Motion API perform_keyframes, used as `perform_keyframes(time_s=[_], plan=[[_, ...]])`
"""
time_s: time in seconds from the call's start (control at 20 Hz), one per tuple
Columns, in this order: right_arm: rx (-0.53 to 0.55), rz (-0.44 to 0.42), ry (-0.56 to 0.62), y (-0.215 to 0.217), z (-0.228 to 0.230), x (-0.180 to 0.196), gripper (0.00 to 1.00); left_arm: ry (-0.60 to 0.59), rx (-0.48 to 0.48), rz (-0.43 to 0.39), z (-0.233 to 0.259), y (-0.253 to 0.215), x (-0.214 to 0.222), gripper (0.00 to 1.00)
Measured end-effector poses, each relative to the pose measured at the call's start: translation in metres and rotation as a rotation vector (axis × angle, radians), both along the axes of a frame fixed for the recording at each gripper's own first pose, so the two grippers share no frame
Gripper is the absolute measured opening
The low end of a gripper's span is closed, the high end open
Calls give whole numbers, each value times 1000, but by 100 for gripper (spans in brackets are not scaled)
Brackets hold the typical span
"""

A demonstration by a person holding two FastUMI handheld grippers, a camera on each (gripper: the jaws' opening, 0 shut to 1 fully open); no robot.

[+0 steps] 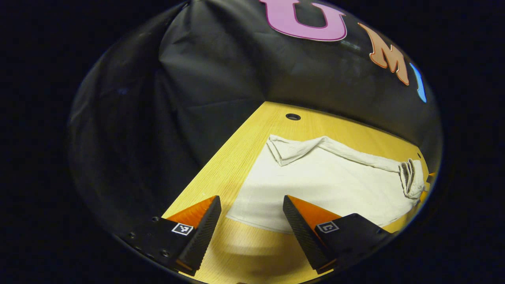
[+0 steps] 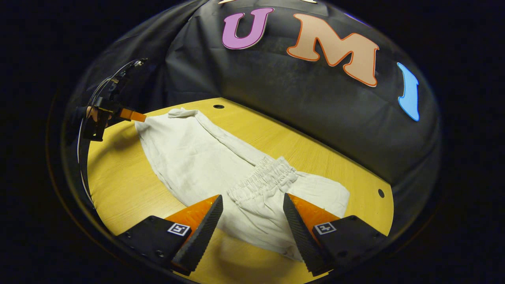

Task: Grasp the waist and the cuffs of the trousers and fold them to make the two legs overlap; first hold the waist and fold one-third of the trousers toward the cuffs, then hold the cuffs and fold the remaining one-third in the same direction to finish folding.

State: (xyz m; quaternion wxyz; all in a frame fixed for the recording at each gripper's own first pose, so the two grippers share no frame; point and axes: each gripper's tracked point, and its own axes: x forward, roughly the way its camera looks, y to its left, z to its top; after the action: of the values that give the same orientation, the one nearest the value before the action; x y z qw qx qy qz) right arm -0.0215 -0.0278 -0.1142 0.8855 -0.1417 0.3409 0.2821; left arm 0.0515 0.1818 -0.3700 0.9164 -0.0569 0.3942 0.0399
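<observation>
A wooden table point(image 2: 122, 185) carried a pair of pale, off-white trousers point(image 2: 185, 157) spread flat across most of its top, the cloth thin and creased. In the right gripper view the gathered, elasticated waist point(image 2: 262, 175) lay nearest the camera, with the legs running away toward the table's far left corner, where a small round hole point(image 2: 218, 106) sat just beyond the cuffs. The left gripper view looked from the cuff end: a turned-over cuff point(image 1: 290, 152) lay near that hole point(image 1: 292, 116), and the bunched waist point(image 1: 410, 179) sat at the far right edge. The right gripper point(image 2: 252, 211) hung above the waist, fingers spread wide and holding nothing. The left gripper point(image 1: 251, 211) hovered over the trousers' near hem, likewise wide open and empty; the right gripper view showed it point(image 2: 136, 116) in a hand at the cuff end.
</observation>
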Motion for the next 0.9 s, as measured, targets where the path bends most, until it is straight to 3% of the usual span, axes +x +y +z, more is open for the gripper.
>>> perform_keyframes(time_s=[0.45, 0.5, 0.65, 0.75, 0.8, 0.9], plan=[[-25, -88, -7, -26, 5, 10, 99, 60, 11, -22, -12, -2, -5, 96], [-28, -101, 1, -30, 3, 9, 98, 61, 8, -24, -11, -1, -4, 93], [-27, -144, 25, -43, -3, 8, 98, 75, -1, -56, -7, 5, -5, 76], [-2, -170, 45, -49, -3, 7, 98, 82, -10, -86, 5, 10, -6, 51], [5, -187, 53, -54, -3, 7, 98, 81, -13, -89, 11, 11, -5, 34], [14, -219, 60, -65, -3, 9, 98, 69, -27, -72, 14, 20, -3, 14]])
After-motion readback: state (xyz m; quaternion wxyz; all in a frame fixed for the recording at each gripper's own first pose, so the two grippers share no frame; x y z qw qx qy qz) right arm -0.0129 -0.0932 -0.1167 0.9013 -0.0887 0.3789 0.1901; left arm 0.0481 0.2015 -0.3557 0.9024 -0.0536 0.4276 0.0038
